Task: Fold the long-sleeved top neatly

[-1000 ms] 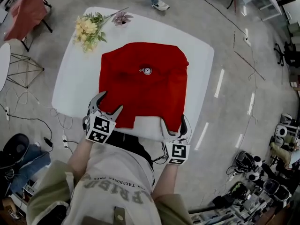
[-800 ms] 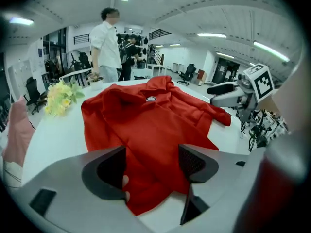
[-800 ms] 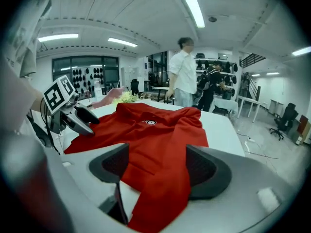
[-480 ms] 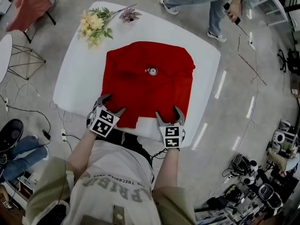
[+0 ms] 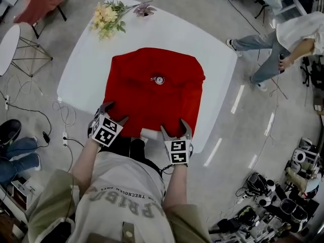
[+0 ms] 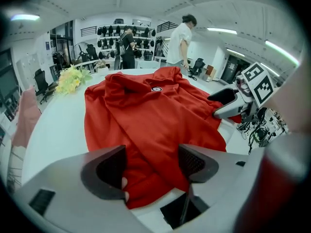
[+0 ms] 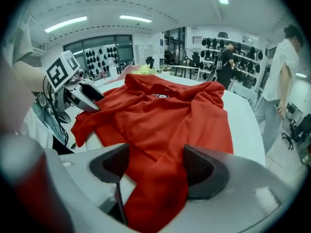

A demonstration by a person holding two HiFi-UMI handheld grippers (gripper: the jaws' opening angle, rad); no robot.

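Closer in along the near hem than a second ago for the right tongs [image 5: 174, 128]; much the same spot for the left tongs [image 5: 113, 112]. Both pairs spread wide, red cloth lying between the jaws but not pinched (plain in each gripper view). One top [image 5: 152, 85], spread on the tabletop [image 5: 212, 49], near hem at the front rim. Soft, light, limp cloth by the look of it; likely to sag and crease, so best taken at the two hem corners, through all layers. Two tongs, one bunch of flowers [image 5: 107, 18] at the far corner.
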